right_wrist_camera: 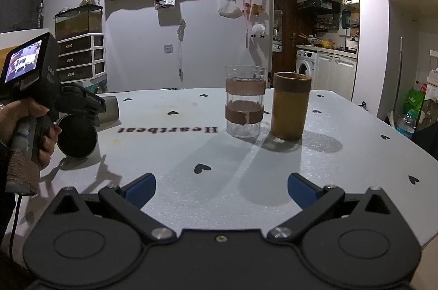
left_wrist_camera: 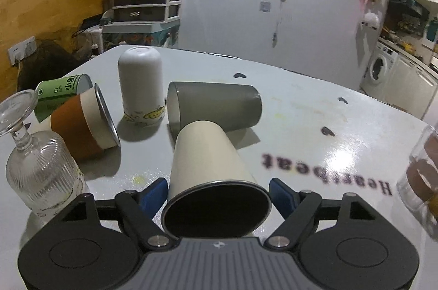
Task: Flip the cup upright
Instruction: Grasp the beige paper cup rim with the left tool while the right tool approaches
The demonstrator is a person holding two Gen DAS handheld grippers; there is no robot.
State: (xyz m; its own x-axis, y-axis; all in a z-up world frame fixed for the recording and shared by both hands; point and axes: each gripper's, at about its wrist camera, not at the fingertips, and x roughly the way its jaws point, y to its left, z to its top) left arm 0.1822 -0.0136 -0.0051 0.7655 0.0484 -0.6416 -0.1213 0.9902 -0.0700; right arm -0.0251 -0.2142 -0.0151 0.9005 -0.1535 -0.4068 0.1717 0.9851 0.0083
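Item: cream cup, lying on its side on the white table, dark mouth toward you, base touching a toppled grey cup. Your left gripper stood wide, blue pads flanking the rim, contact unclear. Your right gripper stood wide, holding nothing.

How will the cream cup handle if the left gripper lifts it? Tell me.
The cream cup lies on its side, tapered, so it would likely roll in a curve if nudged. Its smooth wall may slip between the open left gripper pads. It probably weighs little; nothing shows inside.
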